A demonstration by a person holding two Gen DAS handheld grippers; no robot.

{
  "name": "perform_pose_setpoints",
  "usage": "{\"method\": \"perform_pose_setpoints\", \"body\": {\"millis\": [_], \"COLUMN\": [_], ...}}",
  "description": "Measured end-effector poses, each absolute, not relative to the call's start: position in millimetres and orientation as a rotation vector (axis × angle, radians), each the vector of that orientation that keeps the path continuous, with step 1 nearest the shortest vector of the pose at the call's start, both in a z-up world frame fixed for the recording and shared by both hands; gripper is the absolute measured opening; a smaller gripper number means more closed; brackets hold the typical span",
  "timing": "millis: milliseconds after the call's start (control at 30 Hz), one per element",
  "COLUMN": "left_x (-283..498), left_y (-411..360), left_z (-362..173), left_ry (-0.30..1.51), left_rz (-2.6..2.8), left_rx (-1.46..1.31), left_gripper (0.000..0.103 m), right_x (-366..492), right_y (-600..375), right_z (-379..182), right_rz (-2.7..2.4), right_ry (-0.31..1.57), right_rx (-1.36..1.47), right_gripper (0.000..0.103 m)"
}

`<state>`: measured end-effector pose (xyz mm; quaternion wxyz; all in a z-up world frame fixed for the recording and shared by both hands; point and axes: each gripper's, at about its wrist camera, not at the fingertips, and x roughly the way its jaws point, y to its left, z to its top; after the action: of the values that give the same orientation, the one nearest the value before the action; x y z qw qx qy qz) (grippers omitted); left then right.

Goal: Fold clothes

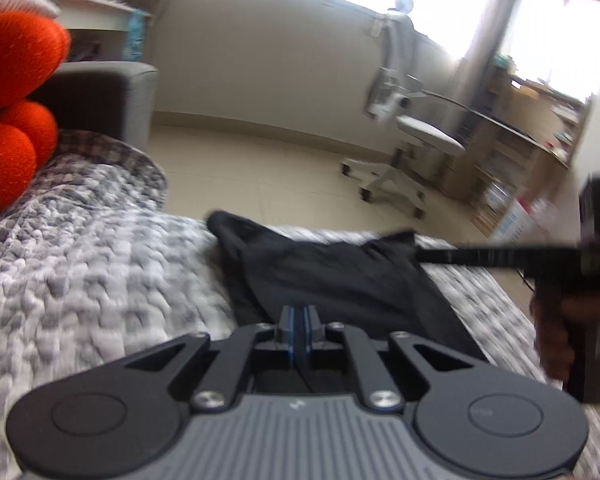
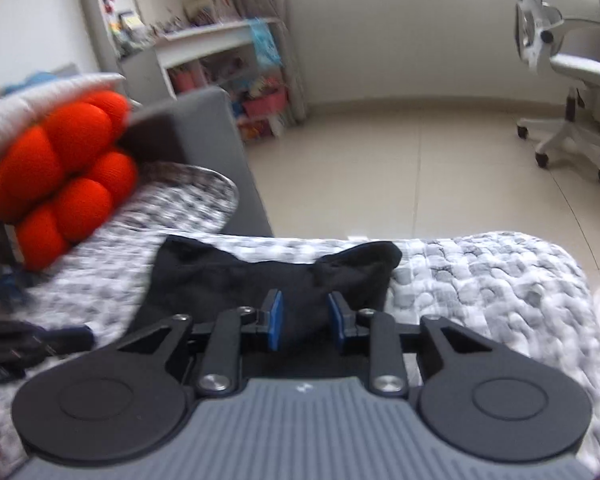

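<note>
Lying on the grey-and-white quilt (image 2: pixel 500 280), a black garment (image 2: pixel 228 280) is seen partly bunched, its two far corners raised into points and its surface creased. Nearest in the left wrist view, the left gripper (image 1: pixel 299 330) is shown with its blue pads pressed together, a thin edge of the black garment (image 1: pixel 340 276) pinched between them. In the right wrist view, the right gripper (image 2: pixel 305 322) is held just over the near edge of the cloth with its fingers spread apart and nothing clamped. Beyond the garment, to its left, an orange cushion (image 2: pixel 60 168) rests on the quilt. Farther off, past the quilt's edge, a white office chair (image 2: pixel 568 92) stands on the tiled floor (image 2: pixel 380 176).
</note>
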<state>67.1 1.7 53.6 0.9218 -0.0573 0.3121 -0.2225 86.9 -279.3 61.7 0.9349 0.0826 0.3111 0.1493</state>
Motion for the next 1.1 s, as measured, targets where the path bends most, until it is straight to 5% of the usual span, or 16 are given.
{"method": "perform_pose_setpoints", "body": {"millis": [233, 367, 467, 600, 667, 767, 1100], "left_x": [-17.8, -53.6, -58.6, -57.5, -56.8, -57.8, -58.2], "left_y": [33.7, 47.8, 43.2, 31.9, 27.2, 25.1, 25.5], "left_z": [50.3, 46.3, 38.1, 26.4, 23.4, 26.3, 38.3], "left_ry": [0.702, 0.732, 0.750, 0.779, 0.781, 0.766, 0.666], "left_rz": [-0.455, -0.483, -0.505, -0.485, -0.462, -0.439, -0.506], "left_rx": [-0.112, -0.144, -0.162, -0.163, -0.141, -0.123, -0.132], "left_gripper": [0.016, 0.034, 0.037, 0.033, 0.016, 0.008, 0.005], "right_x": [-31.9, -74.8, -81.7, -81.0, -77.4, -75.9, -86.4], "right_y": [-302.0, -318.8, -308.4, -289.5, -285.8, -287.2, -293.3], "right_z": [56.3, 49.5, 43.5, 34.2, 29.8, 29.9, 29.4], "right_rz": [0.391, 0.461, 0.474, 0.477, 0.447, 0.428, 0.391], "right_ry": [0.713, 0.747, 0.758, 0.774, 0.780, 0.758, 0.701], "right_rx": [0.119, 0.142, 0.107, 0.044, 0.042, 0.073, 0.107], "right_gripper": [0.036, 0.040, 0.040, 0.037, 0.024, 0.011, 0.011]}}
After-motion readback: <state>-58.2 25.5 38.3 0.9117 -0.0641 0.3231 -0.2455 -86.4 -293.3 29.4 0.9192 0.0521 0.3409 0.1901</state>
